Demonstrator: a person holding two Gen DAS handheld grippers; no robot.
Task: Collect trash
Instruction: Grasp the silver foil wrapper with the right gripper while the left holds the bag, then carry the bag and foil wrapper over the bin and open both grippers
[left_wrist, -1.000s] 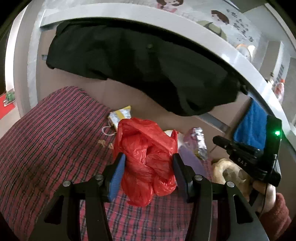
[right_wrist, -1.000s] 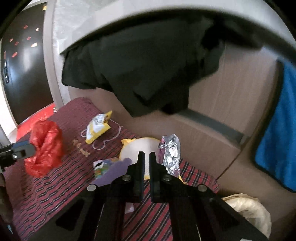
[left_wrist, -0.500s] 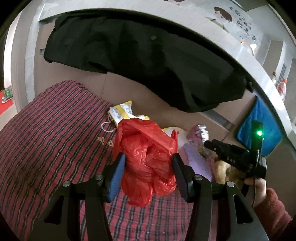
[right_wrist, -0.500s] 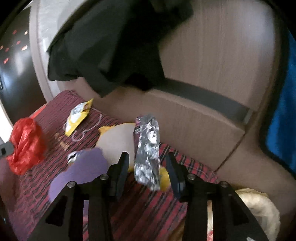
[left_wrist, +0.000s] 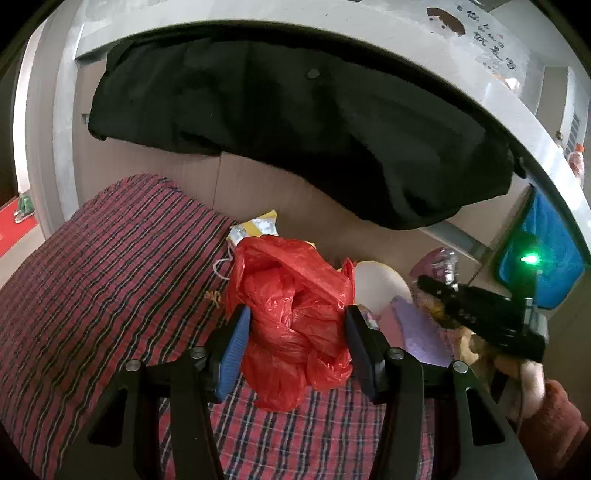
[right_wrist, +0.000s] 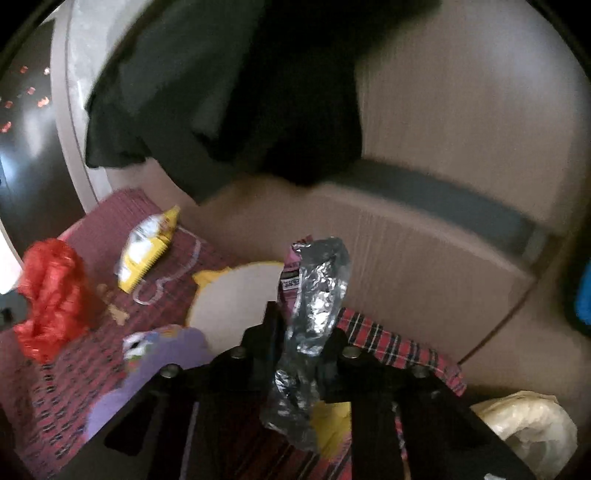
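Note:
My left gripper (left_wrist: 295, 332) is shut on a crumpled red plastic bag (left_wrist: 291, 314) and holds it over the plaid bed cover; the bag also shows at the left of the right wrist view (right_wrist: 51, 295). My right gripper (right_wrist: 304, 332) is shut on a silver foil snack wrapper (right_wrist: 317, 295) that stands up between its fingers. In the left wrist view the right gripper (left_wrist: 439, 291) sits at the right, by the wrapper (left_wrist: 439, 258). A yellow snack packet (right_wrist: 147, 254) lies on the bed near the headboard; it also shows in the left wrist view (left_wrist: 255, 229).
A red plaid cover (left_wrist: 110, 280) spreads over the bed. A round cream and yellow cushion (right_wrist: 236, 295) and a purple piece (right_wrist: 147, 369) lie by the wrapper. A black garment (left_wrist: 295, 129) hangs over the wooden headboard. A blue towel (left_wrist: 546, 243) hangs at right. A cream bag (right_wrist: 528, 424) sits at bottom right.
My right gripper opened, moved forward around the foil wrapper and closed on it. My left gripper kept hold of the red bag and shifted slightly.

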